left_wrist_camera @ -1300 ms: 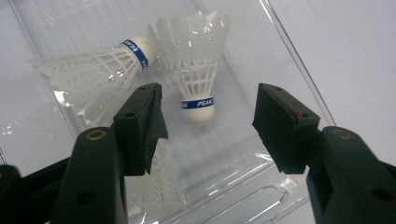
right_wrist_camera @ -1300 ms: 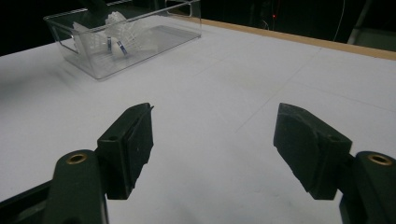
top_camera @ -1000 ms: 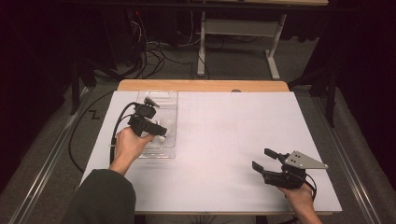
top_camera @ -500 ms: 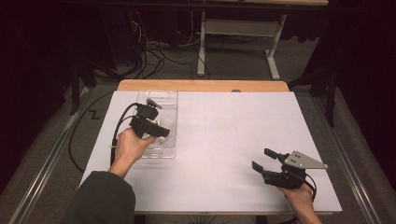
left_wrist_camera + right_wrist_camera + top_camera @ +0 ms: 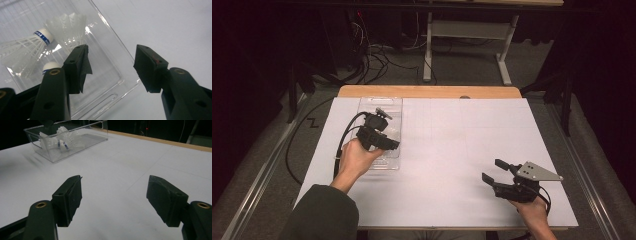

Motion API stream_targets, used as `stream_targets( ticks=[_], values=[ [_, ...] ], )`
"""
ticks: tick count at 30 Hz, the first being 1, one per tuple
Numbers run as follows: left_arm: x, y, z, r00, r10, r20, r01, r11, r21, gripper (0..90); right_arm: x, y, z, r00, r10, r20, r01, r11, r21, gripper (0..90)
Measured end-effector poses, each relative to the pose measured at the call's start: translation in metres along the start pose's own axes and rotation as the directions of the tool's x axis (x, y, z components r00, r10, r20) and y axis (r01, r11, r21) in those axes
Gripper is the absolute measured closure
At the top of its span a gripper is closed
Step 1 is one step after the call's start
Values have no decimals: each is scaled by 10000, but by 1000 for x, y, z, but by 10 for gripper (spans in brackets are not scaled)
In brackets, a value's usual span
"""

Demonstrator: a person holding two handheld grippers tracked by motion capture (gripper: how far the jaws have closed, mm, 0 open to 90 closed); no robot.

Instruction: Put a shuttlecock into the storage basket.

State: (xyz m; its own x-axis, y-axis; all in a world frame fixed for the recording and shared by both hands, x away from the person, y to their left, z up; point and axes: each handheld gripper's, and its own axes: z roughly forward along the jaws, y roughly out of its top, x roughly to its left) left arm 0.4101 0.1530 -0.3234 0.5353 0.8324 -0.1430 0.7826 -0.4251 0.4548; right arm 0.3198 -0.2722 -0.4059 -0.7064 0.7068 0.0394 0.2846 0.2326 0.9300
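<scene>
Left gripper point(image 5: 112, 65), seen along its own jaws: the two black jaws stand wide apart with nothing between them and touch nothing. They hang over the near corner of a clear plastic tray point(image 5: 117, 75). In the high view the left gripper point(image 5: 384, 142) is held by the left hand point(image 5: 354, 160) above the tray point(image 5: 392, 102), which lies at the left side of the white table cover point(image 5: 462, 150), near its far edge. From above the tray's contents are hidden under the gripper and hand, and its transparent walls are hard to trace against the white.

Inside the tray lie white shuttlecocks point(image 5: 66, 28), each with a ribbed plastic skirt and a white cork bearing a blue band. Two show clearly; a third cork peeps out beside the left jaw, its skirt hidden by the jaw. The print on the bands is too small to read.

Right gripper point(image 5: 113, 197), own view: jaws spread wide, empty, above bare white cover. Far off at upper left stands the tray point(image 5: 75, 147) with the shuttlecocks point(image 5: 62, 138) bunched at one end; their number cannot be told from here. In the high view the right gripper point(image 5: 499, 172), carrying its grey three-cornered plate point(image 5: 537, 171), is held by the right hand point(image 5: 534, 210) at the near right of the table, well apart from the tray. A black cable point(image 5: 342, 142) loops from the left gripper.
</scene>
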Motion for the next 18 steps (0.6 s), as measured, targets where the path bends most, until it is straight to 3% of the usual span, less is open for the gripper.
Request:
stream_targets(
  ticks=[18],
  values=[
    [-20,2,-1,9981,554,261,-555,9985,-5,437,-1,0,-1,10000,95,-19,-96,9999,-52,289]
  ],
)
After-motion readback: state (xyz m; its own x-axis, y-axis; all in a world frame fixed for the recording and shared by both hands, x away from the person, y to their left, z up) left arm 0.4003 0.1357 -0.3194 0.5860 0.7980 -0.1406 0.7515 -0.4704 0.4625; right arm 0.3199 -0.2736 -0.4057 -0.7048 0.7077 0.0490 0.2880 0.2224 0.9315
